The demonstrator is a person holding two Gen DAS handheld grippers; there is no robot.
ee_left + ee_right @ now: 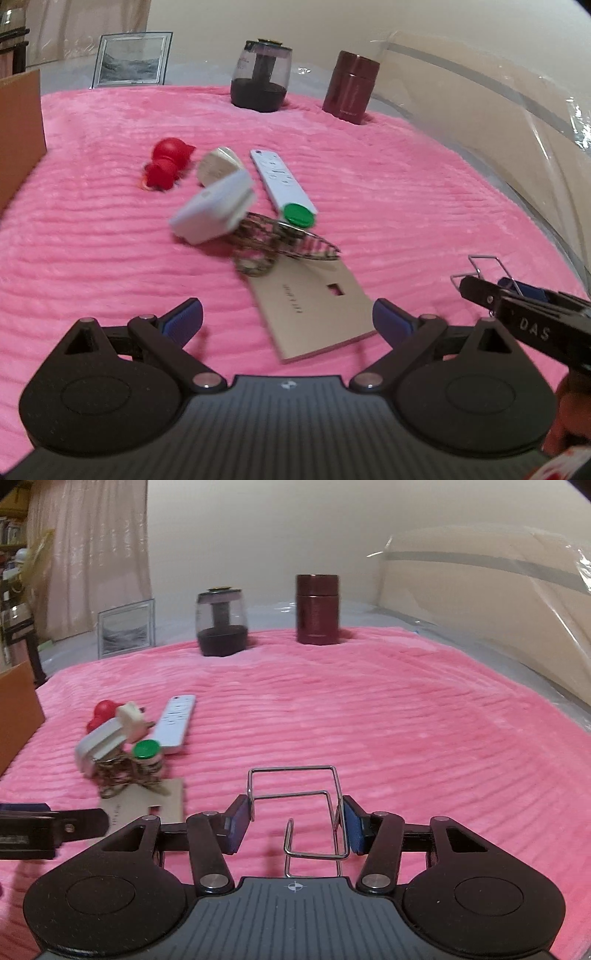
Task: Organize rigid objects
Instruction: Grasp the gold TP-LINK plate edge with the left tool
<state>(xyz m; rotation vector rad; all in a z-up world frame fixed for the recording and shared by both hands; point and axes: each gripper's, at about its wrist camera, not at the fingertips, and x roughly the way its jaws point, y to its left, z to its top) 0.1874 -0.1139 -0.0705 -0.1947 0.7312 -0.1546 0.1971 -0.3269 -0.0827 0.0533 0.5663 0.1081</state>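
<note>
My right gripper [295, 825] is shut on a bent steel wire holder [293, 775], its blue pads [234, 825] pressing the wire from both sides above the pink blanket [406, 720]. The left wrist view shows it at the right edge, the wire holder [484, 266] sticking out in front. My left gripper [286, 319] is open and holds nothing, over a beige card [314, 306]. Beyond it lies a heap: a filigree metal piece [273, 240], a white block [214, 208], a green-capped jar [297, 216], a white remote [275, 175], a cream round piece [218, 164] and a red figurine [168, 162].
At the blanket's far edge stand a dark glass jar [260, 79] and a maroon canister [352, 86], with a picture frame [133, 59] behind them. A cardboard box [18, 129] borders the left side. A clear plastic sheet [517, 110] covers the right.
</note>
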